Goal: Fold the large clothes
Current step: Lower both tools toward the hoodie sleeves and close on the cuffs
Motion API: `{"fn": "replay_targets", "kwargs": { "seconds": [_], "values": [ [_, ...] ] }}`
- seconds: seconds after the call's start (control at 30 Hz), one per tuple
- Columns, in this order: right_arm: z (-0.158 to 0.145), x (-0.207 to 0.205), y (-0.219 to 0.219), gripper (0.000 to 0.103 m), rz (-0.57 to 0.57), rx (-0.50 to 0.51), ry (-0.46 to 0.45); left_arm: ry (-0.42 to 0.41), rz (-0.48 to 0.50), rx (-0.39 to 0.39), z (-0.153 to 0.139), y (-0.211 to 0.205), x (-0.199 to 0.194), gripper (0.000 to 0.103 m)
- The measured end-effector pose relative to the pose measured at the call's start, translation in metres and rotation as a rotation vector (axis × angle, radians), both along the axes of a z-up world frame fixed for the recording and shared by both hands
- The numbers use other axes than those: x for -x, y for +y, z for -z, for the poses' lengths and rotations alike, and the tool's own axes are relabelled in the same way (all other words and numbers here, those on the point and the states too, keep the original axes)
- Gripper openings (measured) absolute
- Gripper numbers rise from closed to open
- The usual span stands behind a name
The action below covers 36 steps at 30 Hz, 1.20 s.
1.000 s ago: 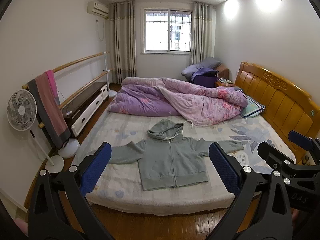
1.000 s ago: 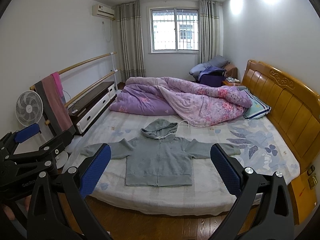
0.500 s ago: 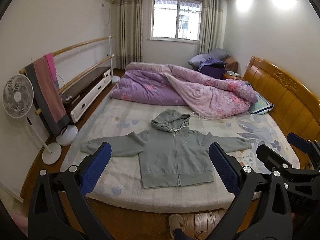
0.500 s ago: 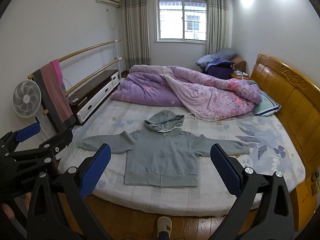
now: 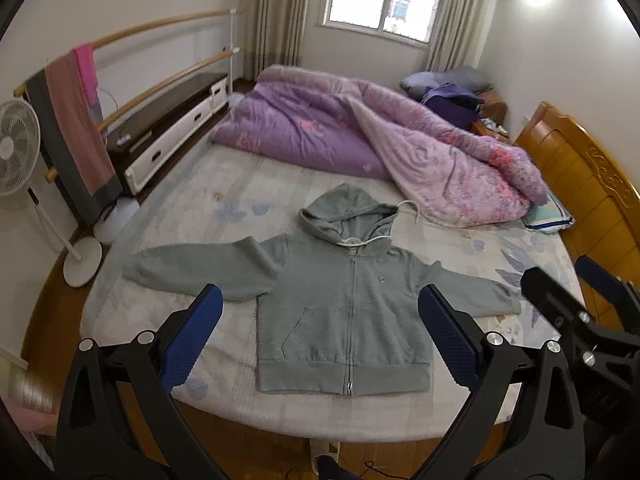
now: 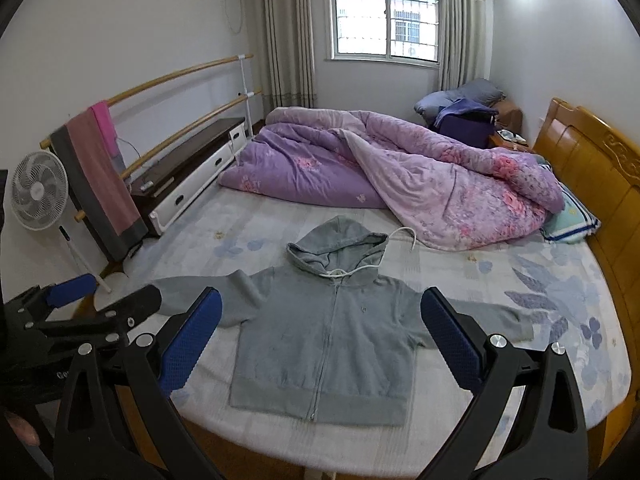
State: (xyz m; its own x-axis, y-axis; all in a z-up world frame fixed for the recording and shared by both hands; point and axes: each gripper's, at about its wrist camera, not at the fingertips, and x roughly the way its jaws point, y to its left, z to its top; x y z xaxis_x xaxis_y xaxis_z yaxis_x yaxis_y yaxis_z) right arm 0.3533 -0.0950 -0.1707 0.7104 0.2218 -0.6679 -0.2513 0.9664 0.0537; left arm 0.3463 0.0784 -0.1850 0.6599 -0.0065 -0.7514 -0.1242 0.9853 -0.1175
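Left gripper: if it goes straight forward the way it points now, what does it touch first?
Most likely the grey zip-up hooded sweatshirt, lying flat on the bed: its body fills the space between the open left gripper fingers. Nothing appears between, though depth is uncertain.

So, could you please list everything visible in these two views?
hoodie: one, grey, flat on bed's near edge
bed: one, pale floral sheet, wooden headboard right
quilt: one, purple-pink, bunched behind hoodie
pillow: one, teal-blue, by headboard
fan: one, white, floor left
towel: one, pink-grey, over rail
window: one, far wall
left gripper: blue pads, open
right gripper: blue pads, open
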Motion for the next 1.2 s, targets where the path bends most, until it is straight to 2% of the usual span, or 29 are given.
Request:
{"fn": "replay_targets", "kwargs": {
  "seconds": [0.17,0.4,0.6,0.77,0.97,1.07,1.2],
  "values": [
    [0.033,-0.045,0.029,0.096,-0.031,0.021,0.108,0.094,-0.033,0.032,0.039,0.028,-0.039,0.098],
    [0.085,-0.092,0.089,0.096,-0.009,0.066,0.233,0.217,-0.058,0.096,0.108,0.100,-0.089,0.098],
    [0.121,-0.129,0.141,0.096,0.086,0.094,0.246,0.253,-0.040,0.103,0.160,0.169,-0.131,0.098],
    [0.157,-0.163,0.176,0.096,0.158,0.144,0.246,0.277,-0.094,0.117,0.211,0.237,-0.160,0.098],
    [0.208,-0.199,0.194,0.095,0.172,0.170,0.273,0.336,-0.315,0.128,0.291,0.346,-0.183,0.098],
    [0.239,-0.213,0.201,0.095,0.157,0.183,0.297,0.361,-0.458,0.133,0.331,0.401,-0.180,0.098],
    [0.276,-0.229,0.211,0.094,0.138,0.191,0.333,0.365,-0.637,0.203,0.375,0.463,-0.170,0.098]
  ]
}}
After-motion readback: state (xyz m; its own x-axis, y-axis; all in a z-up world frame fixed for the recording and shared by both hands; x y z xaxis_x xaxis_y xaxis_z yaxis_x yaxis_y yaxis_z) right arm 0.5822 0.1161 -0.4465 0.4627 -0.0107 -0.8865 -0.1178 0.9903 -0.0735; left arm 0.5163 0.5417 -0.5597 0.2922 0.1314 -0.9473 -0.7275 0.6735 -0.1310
